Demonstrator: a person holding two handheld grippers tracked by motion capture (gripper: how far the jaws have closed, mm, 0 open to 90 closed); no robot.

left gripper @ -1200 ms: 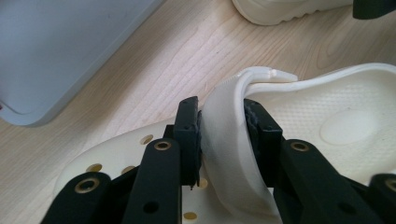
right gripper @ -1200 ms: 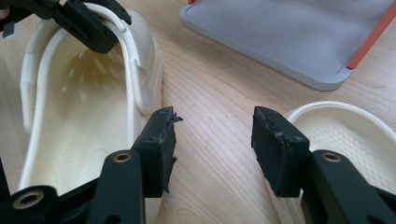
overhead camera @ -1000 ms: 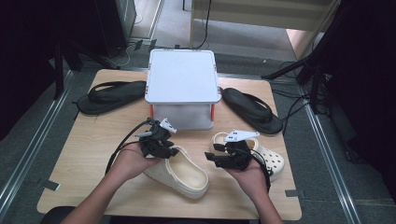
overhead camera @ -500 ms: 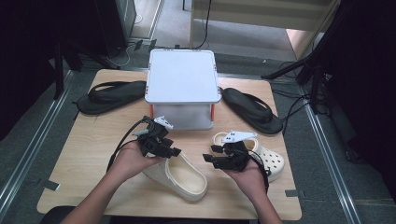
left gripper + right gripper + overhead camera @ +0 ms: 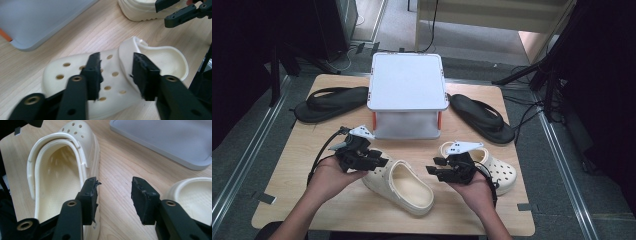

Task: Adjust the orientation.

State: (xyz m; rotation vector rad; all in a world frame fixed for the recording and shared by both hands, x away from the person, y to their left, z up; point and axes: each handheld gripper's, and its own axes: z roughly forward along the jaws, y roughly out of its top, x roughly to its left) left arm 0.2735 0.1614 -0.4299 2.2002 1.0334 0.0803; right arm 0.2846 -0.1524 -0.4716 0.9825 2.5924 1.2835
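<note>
Both grippers stand unclenched, jaws just narrowed with nothing pinched. Left gripper [image 5: 379, 161] hovers over the holed toe of the near cream clog [image 5: 399, 186], lying mid-table, likely lining up a grasp. Right gripper [image 5: 434, 167] waits just off that clog's right wall, its partner clog [image 5: 492, 167] beside it, near the grey box [image 5: 407, 95].
</note>
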